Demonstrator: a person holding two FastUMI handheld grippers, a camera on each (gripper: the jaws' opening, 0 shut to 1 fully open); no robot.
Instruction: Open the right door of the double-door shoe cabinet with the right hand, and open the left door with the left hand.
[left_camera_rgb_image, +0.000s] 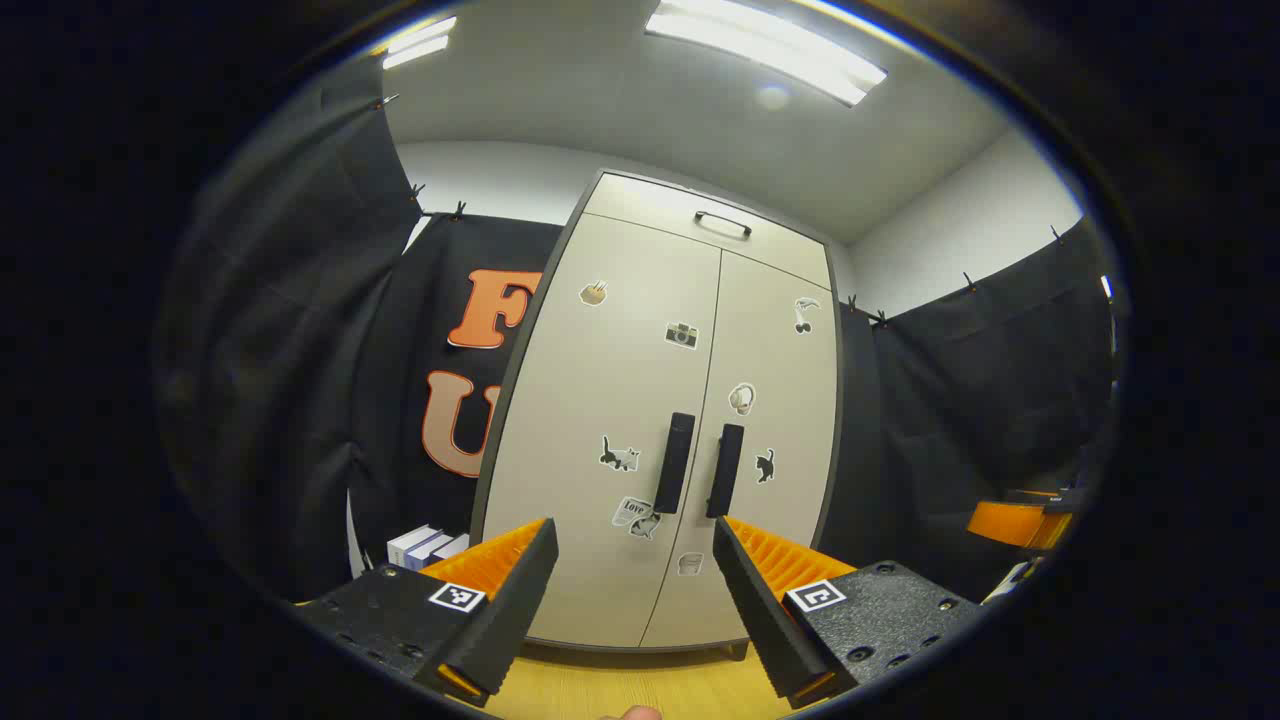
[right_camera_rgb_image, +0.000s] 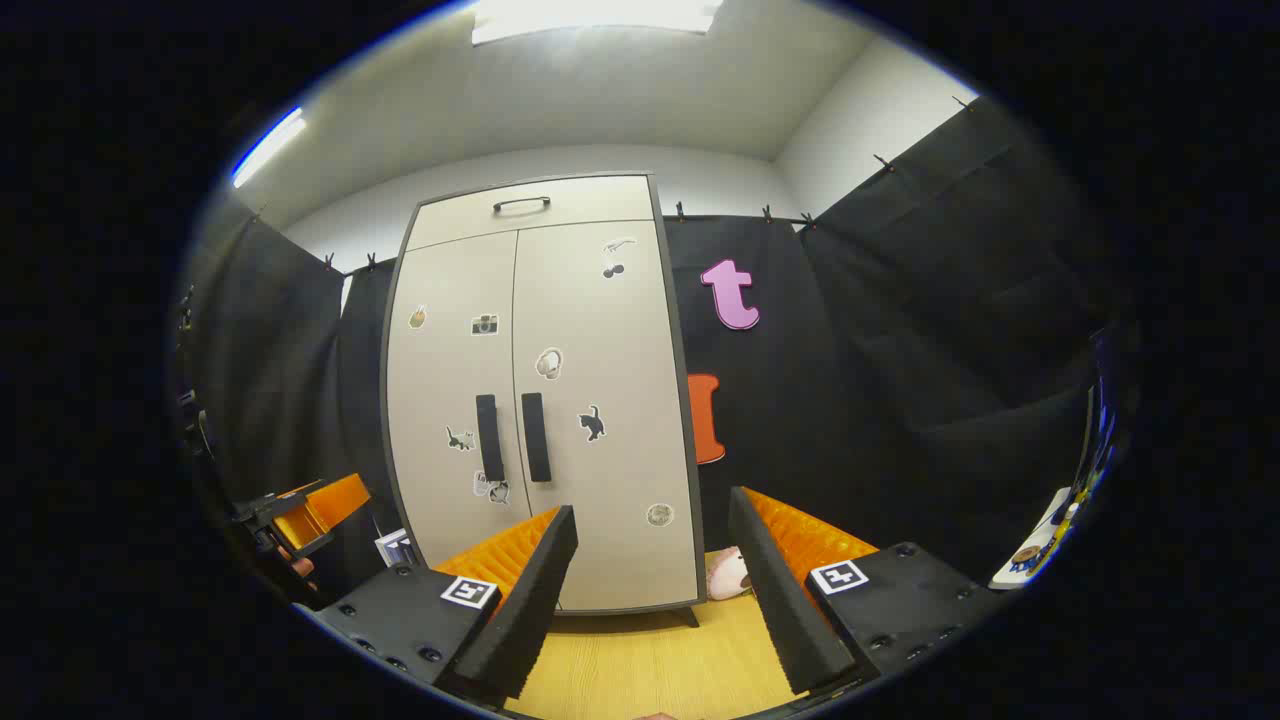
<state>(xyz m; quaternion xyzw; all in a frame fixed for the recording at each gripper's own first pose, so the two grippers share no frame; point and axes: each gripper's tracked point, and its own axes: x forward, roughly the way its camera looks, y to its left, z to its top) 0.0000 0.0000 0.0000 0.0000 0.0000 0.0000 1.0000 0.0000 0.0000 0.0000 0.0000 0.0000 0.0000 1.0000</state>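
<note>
Both sets of jaws are spread wide with nothing between them, so this is the lining-up stage. The right gripper (right_camera_rgb_image: 650, 600) sits well back from the shoe cabinet (right_camera_rgb_image: 600, 480), which stands off to the left in the right gripper view, both doors shut flush. The right handle (right_camera_rgb_image: 535, 437) is a dark vertical bar just beside the centre seam, with the left handle (right_camera_rgb_image: 488, 437) right next to it, so whoever's holding this needs to swing left a fair bit before closing in, otherwise the fingers come down on bare door panel. Because the two bars stand so close together, I'd come at the right one with the jaws turned so each finger lands on one side of that bar without clipping its neighbour. From the left gripper (left_camera_rgb_image: 635, 600) things look better centred: in the left gripper view the left handle (left_camera_rgb_image: 675, 463) and right handle (left_camera_rgb_image: 725, 470) sit almost straight ahead above the gap between the fingers. The other gripper (left_camera_rgb_image: 1020, 522) hangs off at the right edge there. Task order says right door first, so I'd keep the left one parked out of the door's swing path, get a firm pinch mid-bar, and pull along the hinge arc rather than straight back.
</note>
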